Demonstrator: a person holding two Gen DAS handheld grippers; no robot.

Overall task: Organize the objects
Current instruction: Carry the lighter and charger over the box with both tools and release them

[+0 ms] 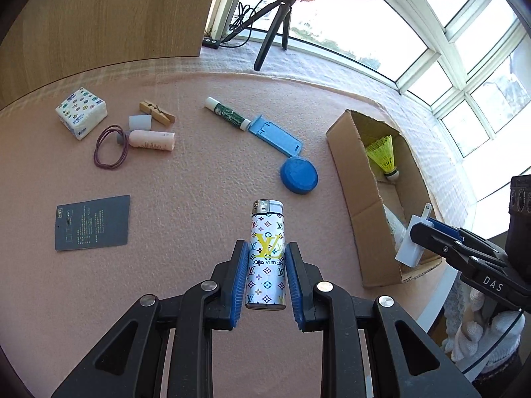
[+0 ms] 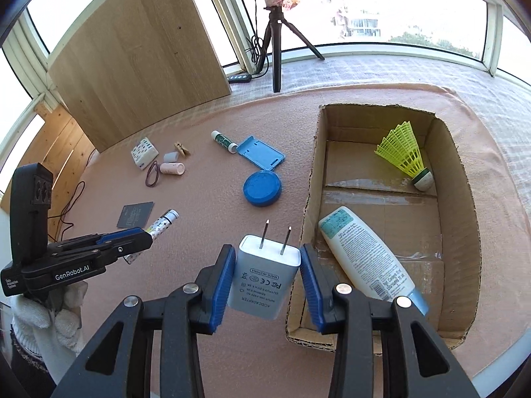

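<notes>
Cardboard box (image 2: 461, 219) just right of right gripper (image 2: 267, 278) pinching charger (image 2: 262, 278) prongs-forward, nearer than left gripper (image 1: 265, 275) clamping upright lighter (image 1: 267, 252) mid-surface.

The left tool (image 1: 267, 258), black with blue ribbed pads (image 1: 239, 275), points steeply downward and its pads press both sides of an upright patterned lighter (image 1: 266, 255). The right tool (image 2: 267, 273), built alike, also tilts down, clamping a white plug adapter (image 2: 264, 278). White knit gloves (image 2: 49, 325) cover the hands carrying them.
</notes>
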